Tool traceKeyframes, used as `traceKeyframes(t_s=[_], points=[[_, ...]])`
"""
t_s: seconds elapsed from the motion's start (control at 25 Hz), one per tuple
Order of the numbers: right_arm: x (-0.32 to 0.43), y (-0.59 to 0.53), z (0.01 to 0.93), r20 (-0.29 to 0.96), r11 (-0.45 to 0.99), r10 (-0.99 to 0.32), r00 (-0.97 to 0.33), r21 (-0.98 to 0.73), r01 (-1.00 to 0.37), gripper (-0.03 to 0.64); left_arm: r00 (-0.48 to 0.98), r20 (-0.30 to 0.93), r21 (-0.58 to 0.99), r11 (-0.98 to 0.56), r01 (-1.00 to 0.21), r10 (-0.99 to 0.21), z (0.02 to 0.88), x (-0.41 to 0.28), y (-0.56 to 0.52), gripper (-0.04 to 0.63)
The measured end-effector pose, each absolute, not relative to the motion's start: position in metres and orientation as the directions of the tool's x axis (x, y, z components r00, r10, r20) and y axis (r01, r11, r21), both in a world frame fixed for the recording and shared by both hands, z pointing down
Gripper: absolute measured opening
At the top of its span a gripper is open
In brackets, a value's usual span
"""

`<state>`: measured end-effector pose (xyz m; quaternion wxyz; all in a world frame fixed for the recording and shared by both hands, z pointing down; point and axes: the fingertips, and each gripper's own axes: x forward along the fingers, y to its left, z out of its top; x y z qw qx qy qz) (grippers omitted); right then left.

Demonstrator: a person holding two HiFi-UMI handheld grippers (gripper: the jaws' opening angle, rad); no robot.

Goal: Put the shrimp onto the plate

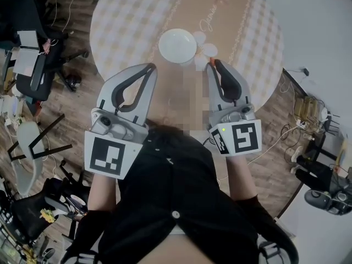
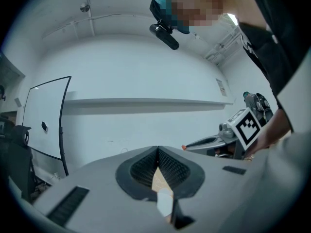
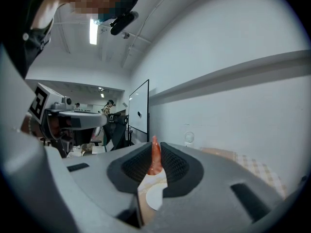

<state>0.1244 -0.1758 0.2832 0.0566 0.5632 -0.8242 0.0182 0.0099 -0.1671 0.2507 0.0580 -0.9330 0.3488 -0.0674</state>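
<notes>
An orange shrimp (image 3: 155, 160) stands pinched upright between the pads of my right gripper (image 3: 155, 147), which is shut on it. In the head view the right gripper (image 1: 211, 65) hangs over the near edge of the round table, just right of and nearer than the empty white plate (image 1: 177, 44); the shrimp (image 1: 213, 64) shows as an orange speck at its tip. My left gripper (image 1: 152, 66) is level with it on the left, jaws shut with nothing between them. The left gripper (image 2: 158, 152) points at a bare wall and sees the right gripper (image 2: 214, 141) side-on.
The round table (image 1: 137, 21) has a beige checked cloth. Two small pale discs (image 1: 202, 42) lie just right of the plate. Office chairs (image 1: 33, 65) crowd the floor at the left, with cables and gear (image 1: 308, 114) on the right. A whiteboard (image 2: 46, 115) stands by the wall.
</notes>
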Motion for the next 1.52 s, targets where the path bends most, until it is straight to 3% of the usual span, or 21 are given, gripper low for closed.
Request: traceKeyframes(t_s=[0.72,1.52], points=[[0.110,-0.218,0.364,0.256,0.358,-0.904,-0.342,0.020,-0.933,0.045,0.720,0.122,-0.125,-0.730,-0.672,-0.683,0.270,-0.014,-0.177,0.003],[0.101,-0.255,0.463,0.460,0.452,-0.811,-0.361,0.103,-0.886,0.046,0.665,0.146,-0.109,-0.680,-0.725,-0.732,0.282,-0.032,-0.184,0.003]])
